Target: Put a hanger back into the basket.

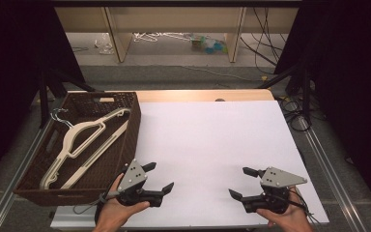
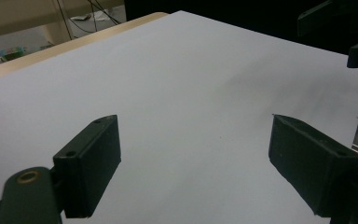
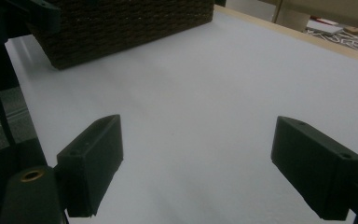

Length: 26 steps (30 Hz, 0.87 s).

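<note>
two grippers, left (image 1: 158, 175) and right (image 1: 242, 182), jaws wide, empty; one basket (image 1: 125, 140), two hangers (image 1: 79, 137).

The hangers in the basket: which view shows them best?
The high view. It looks down into the basket, where the white hangers lie overlapping inside it. The right gripper view catches just the basket's woven outer wall, with its inside hidden. The left gripper view faces the white tabletop.
</note>
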Motion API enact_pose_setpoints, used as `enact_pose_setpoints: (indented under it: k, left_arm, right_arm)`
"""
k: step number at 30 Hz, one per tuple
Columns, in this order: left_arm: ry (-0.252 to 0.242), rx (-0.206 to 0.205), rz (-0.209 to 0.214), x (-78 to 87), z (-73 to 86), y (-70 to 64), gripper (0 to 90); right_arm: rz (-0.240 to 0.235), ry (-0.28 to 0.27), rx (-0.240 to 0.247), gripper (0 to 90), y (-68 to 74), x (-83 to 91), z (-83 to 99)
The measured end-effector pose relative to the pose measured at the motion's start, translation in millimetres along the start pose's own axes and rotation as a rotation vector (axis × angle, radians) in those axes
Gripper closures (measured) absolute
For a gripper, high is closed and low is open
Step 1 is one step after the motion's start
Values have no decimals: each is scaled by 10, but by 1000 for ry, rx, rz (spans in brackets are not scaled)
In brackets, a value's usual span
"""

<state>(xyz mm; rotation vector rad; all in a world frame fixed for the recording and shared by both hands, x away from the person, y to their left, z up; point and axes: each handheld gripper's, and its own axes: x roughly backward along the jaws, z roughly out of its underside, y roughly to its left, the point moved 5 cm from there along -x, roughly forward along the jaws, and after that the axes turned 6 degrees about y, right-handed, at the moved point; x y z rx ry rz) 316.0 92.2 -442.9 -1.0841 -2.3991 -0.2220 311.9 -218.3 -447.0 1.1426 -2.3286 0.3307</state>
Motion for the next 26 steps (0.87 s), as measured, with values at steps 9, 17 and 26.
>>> enact_pose_setpoints:
  k: [9, 17, 26]
  left_arm:
    - [-13, -16, -9, 8, 38, 30, 165]
    - [0, -13, 0, -20, 64, 22, 165]
    - [-3, -7, 4, -20, 70, 43, 166]
  right_arm:
    - [6, -2, -24, 173, 36, 38, 93]
    - [15, 1, -4, 173, 20, 12, 103]
    - [-11, 10, -22, 173, 38, 6, 107]
